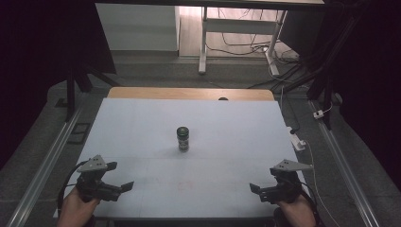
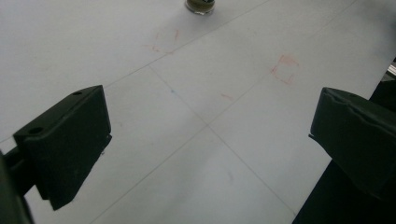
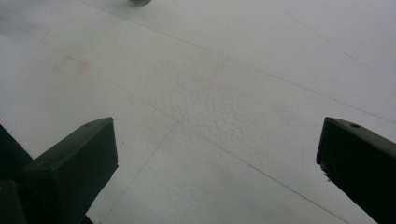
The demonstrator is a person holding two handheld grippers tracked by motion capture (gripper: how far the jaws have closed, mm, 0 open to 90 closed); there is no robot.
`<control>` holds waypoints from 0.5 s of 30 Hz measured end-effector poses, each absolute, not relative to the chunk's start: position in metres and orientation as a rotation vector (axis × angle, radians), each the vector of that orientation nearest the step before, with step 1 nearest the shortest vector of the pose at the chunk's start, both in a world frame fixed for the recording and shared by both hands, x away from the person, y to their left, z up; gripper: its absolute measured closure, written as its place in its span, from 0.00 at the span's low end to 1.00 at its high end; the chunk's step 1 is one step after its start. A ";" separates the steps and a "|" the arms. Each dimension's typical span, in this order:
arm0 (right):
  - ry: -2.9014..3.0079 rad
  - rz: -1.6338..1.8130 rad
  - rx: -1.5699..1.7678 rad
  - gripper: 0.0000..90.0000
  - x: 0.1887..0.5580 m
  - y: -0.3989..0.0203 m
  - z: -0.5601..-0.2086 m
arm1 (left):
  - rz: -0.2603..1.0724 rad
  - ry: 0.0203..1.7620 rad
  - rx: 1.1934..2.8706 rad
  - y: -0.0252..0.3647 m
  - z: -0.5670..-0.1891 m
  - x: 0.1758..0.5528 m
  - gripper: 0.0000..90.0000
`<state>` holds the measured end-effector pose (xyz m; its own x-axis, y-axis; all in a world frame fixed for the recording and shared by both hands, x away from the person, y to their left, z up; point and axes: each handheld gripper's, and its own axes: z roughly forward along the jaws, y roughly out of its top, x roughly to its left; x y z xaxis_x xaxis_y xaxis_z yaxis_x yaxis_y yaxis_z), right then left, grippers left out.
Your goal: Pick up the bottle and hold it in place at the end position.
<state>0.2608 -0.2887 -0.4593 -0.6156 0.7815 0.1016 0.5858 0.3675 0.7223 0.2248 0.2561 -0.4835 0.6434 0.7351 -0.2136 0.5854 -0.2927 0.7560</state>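
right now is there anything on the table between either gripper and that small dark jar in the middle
Nothing visible. The small dark jar stands alone on the white table. The left gripper and right gripper sit open at the near corners, with only bare surface and faint red marks between them and it.

- We see our right gripper (image 3: 217, 163) from behind its two black jaws, which rise from the lower left and lower right corners of the frame, set wide apart with nothing between them.
- Under them lies the white sheet (image 3: 243, 93), crossed by thin straight lines.
- A faint reddish smudge (image 3: 74, 65) marks the sheet at upper left.
- At the top edge, left of centre, we catch the bottom of a jar (image 3: 139, 2), well apart from the jaws.
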 end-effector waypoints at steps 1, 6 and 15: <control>2.372 1.086 1.215 0.00 0.261 -0.288 -0.459 | 0.208 1.027 1.990 0.255 -0.484 0.227 0.00; 2.374 1.071 1.206 0.00 0.260 -0.287 -0.460 | 0.224 0.963 2.026 0.250 -0.485 0.235 0.00; 2.382 1.075 1.208 0.00 0.261 -0.288 -0.460 | 0.203 0.958 2.038 0.237 -0.486 0.250 0.00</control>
<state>0.2609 -0.2875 -0.4598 -0.6195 0.7794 0.0931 0.5854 0.3796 0.7164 0.2496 0.2368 -0.4859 0.6932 0.6940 -0.1946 0.5557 -0.3426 0.7575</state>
